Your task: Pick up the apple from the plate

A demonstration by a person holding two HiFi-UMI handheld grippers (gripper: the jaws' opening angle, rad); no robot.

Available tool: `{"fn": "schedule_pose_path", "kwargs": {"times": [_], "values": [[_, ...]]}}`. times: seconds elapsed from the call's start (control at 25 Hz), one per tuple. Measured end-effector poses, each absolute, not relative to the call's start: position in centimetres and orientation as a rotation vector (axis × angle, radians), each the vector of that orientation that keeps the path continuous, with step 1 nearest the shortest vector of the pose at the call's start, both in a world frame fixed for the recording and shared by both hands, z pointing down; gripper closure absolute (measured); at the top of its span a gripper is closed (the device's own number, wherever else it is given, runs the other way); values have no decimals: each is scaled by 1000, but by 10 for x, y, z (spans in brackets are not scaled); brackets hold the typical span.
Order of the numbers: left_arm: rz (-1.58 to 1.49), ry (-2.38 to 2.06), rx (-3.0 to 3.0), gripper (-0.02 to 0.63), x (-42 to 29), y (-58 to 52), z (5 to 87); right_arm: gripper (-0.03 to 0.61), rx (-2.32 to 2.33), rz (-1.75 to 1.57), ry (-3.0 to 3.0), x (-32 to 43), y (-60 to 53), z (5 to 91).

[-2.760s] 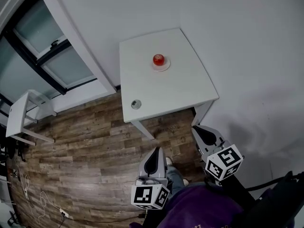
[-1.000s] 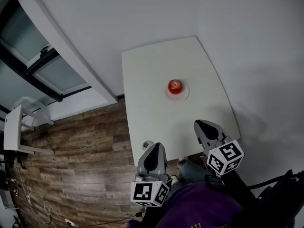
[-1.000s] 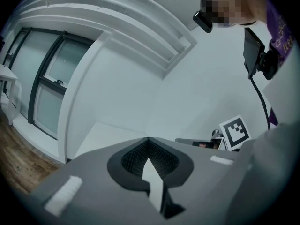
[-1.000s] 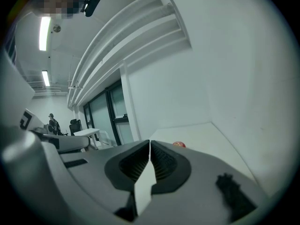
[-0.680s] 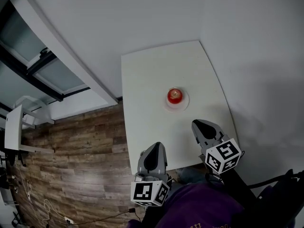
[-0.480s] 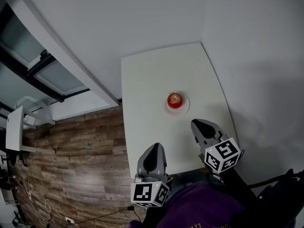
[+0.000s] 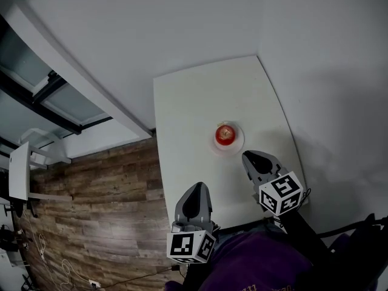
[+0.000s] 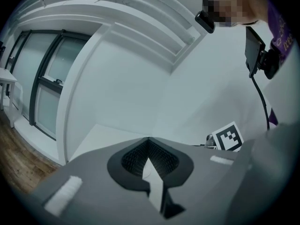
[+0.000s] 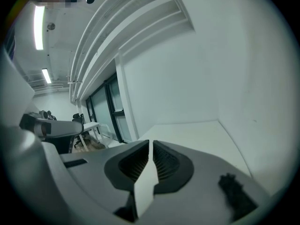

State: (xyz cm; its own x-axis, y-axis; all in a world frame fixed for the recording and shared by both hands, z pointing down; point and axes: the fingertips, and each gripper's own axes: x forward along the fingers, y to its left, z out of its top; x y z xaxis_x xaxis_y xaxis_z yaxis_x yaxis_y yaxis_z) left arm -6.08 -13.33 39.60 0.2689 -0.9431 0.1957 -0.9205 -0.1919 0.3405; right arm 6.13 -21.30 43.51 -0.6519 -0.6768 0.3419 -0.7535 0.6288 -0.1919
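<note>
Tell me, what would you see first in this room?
The bright red apple pops out first, sitting on a small white plate in the middle of the white table. Nearer the person, the left hand-held gripper and the right hand-held gripper are both shut and empty.

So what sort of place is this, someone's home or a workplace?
Most likely an office or lab room rather than a home. A small white table stands in a bare white corner, dark-framed glass panels run along one side, and the right gripper view shows office chairs under ceiling strip lights.
</note>
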Motion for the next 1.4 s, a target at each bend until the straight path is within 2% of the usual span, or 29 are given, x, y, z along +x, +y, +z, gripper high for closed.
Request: {"fn": "schedule_pose_path", "kwargs": {"times": [0.2, 0.6, 1.08, 1.4], "values": [[-76, -1658, 2176, 607, -73, -148, 397, 553, 1190, 467, -2570, 54, -227, 446], [-71, -1622, 2176, 607, -98, -165, 409, 427, 1110, 466, -2470, 30, -254, 485], [-36, -1610, 2168, 607, -113, -179, 419, 343, 1032, 418, -2363, 21, -281, 521], [-17, -1637, 2132, 607, -120, -184, 425, 260, 993, 404, -2306, 19, -299, 547]]}}
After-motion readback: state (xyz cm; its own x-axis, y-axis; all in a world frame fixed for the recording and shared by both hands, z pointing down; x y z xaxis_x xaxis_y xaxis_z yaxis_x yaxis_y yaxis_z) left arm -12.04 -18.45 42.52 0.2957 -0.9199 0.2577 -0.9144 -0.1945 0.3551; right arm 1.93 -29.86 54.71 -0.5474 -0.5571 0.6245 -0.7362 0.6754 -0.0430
